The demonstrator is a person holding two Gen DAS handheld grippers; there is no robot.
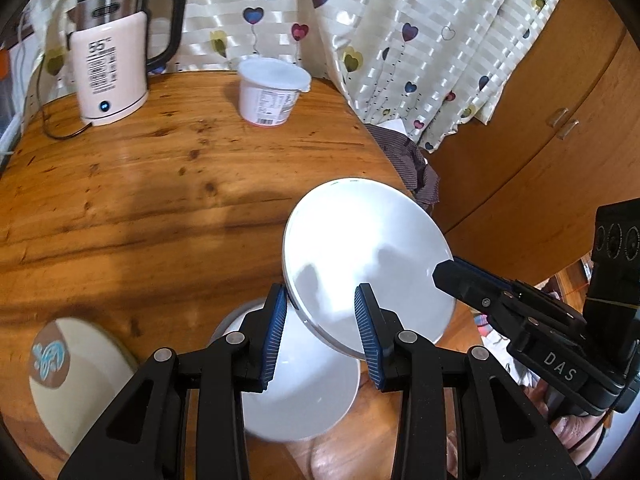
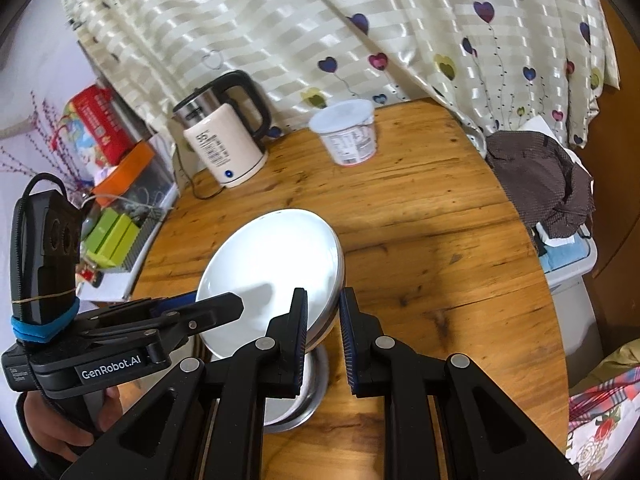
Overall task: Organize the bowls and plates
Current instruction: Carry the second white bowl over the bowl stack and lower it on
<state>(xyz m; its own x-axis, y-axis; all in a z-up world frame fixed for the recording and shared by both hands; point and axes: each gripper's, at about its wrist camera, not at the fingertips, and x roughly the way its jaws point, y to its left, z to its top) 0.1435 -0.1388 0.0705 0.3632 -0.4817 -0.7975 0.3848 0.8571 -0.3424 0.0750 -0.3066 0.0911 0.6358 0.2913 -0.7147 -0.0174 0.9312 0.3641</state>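
A white plate (image 1: 360, 240) (image 2: 272, 256) hangs tilted above the round wooden table (image 1: 140, 200), held by both grippers. My left gripper (image 1: 320, 292) is shut on its near rim, one pad under it and one on its face; the same gripper (image 2: 224, 304) reaches in from the left in the right wrist view. My right gripper (image 2: 323, 294) is shut on the opposite rim, and it (image 1: 442, 272) comes in from the right in the left wrist view. Under the plate, a second white dish (image 1: 304, 396) (image 2: 312, 384) rests on the table. A cream plate (image 1: 80, 380) with a brown and blue mark lies at the near left.
A pink electric kettle (image 1: 112, 68) (image 2: 224, 144) and a white lidded tub (image 1: 272, 92) (image 2: 348, 132) stand at the table's far side by the heart-print curtain (image 2: 360, 20). A brown cloth (image 2: 540, 176) lies off the right edge. Boxes (image 2: 104, 132) crowd the left.
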